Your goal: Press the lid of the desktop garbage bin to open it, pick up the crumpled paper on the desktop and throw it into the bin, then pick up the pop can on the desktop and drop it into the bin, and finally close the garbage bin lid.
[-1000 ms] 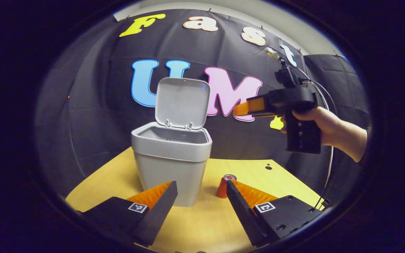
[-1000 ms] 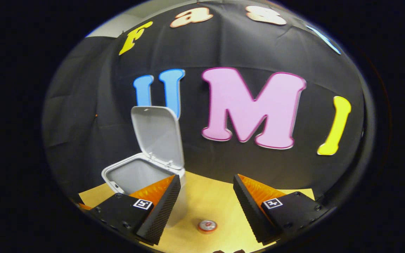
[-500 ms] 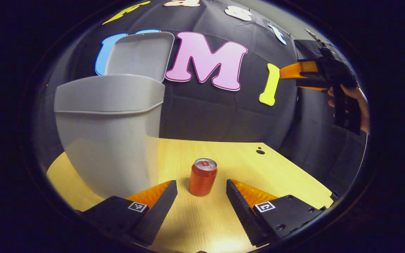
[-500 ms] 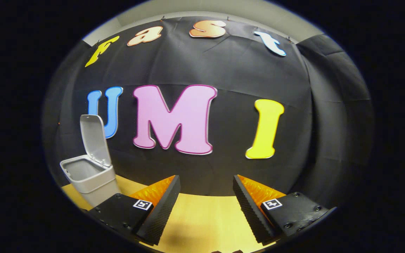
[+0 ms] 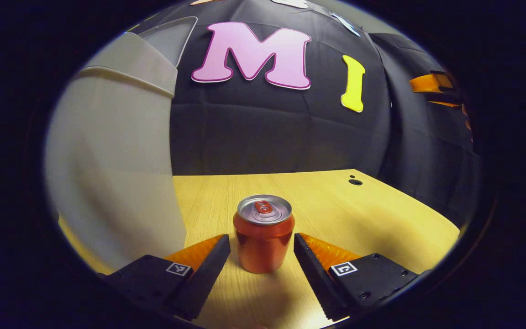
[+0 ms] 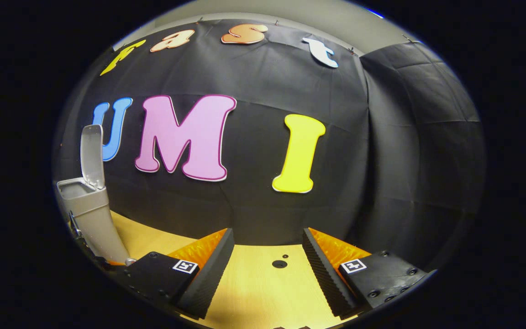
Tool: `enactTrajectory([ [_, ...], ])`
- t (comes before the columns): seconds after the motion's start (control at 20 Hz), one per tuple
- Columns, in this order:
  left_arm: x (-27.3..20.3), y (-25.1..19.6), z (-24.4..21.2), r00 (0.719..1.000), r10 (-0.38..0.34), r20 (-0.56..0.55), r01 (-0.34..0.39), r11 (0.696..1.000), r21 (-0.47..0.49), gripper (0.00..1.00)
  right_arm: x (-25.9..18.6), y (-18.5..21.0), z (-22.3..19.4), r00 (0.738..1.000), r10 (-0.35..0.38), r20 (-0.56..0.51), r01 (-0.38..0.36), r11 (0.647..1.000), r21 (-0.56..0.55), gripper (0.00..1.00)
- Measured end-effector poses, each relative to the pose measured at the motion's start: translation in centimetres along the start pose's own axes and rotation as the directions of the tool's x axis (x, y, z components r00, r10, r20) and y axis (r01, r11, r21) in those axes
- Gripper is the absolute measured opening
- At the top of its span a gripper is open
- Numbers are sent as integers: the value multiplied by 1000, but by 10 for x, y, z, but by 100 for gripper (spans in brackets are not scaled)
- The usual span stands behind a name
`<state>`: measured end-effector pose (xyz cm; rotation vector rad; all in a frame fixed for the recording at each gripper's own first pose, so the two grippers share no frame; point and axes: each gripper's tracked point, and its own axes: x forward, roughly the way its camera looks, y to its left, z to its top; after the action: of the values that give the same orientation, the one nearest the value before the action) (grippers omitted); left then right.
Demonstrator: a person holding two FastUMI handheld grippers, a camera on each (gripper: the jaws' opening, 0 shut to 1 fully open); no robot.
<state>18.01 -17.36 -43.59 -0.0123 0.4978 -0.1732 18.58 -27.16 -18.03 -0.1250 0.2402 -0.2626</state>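
Pop can (image 5: 263, 234) stands upright on the desk (image 5: 368, 214), centred ahead of my left tool (image 5: 262, 249).

I hold the left tool's jaws spread wide, one finger either side of the can and neither touching it, so a straight advance should seat the can between them before I close. The garbage bin (image 5: 117, 155) stands just to the can's left with its lid (image 6: 92, 153) raised, so I judge the lift to the opening will be short. My right tool (image 6: 267, 262) is open and empty, held over bare desk well apart from the bin, presumably to leave the left tool's path free.
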Motion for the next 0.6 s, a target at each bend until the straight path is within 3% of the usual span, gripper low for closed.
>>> enactTrajectory([
  [0.3, 19, 1, 1, 1000, 15, -3, -15, 1000, -3, 95, 7, -3, -25, 999, 1, -54, 0, 1000, 13, 97],
  [0.4, 16, -2, 1, 1000, 13, -10, -13, 1000, -1, 89, 8, -4, -25, 999, -5, -43, 5, 1000, 12, 97],
  [0.6, 0, -14, 19, 1000, 14, -6, -14, 999, 37, 88, 9, -2, -17, 1000, -14, -27, 15, 998, 53, 97],
])
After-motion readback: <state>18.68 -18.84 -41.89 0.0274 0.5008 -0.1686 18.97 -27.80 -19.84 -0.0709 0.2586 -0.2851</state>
